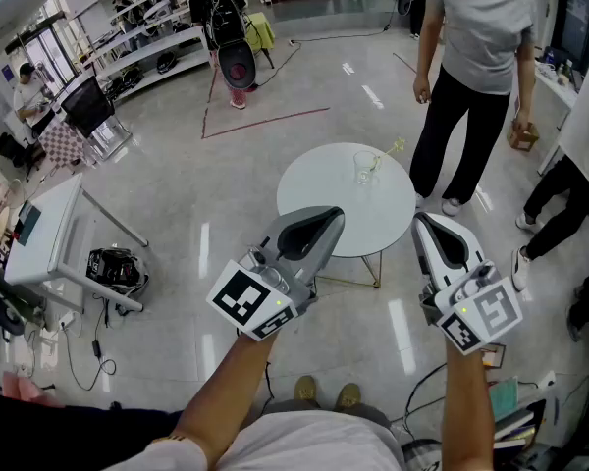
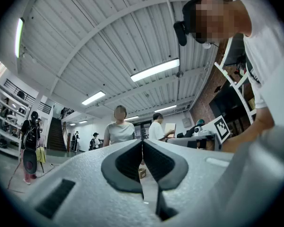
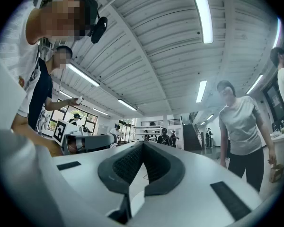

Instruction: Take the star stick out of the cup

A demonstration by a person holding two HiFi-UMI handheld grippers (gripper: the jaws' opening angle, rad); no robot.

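A clear cup (image 1: 366, 168) stands on the far side of a small round white table (image 1: 324, 189). A thin yellowish star stick (image 1: 394, 148) leans out of the cup toward the right. My left gripper (image 1: 335, 215) hovers over the table's near edge, its jaws shut with nothing between them. My right gripper (image 1: 418, 219) is held just off the table's right edge, also shut and empty. Both gripper views point up at the ceiling, so the left gripper (image 2: 142, 143) and the right gripper (image 3: 142, 144) show closed pads and no cup.
A person in a grey shirt and black trousers (image 1: 471, 77) stands just beyond the table. Another person (image 1: 574, 165) is at the right edge. A white desk (image 1: 44, 238) and a black bag (image 1: 116, 266) are at the left, with cables on the floor.
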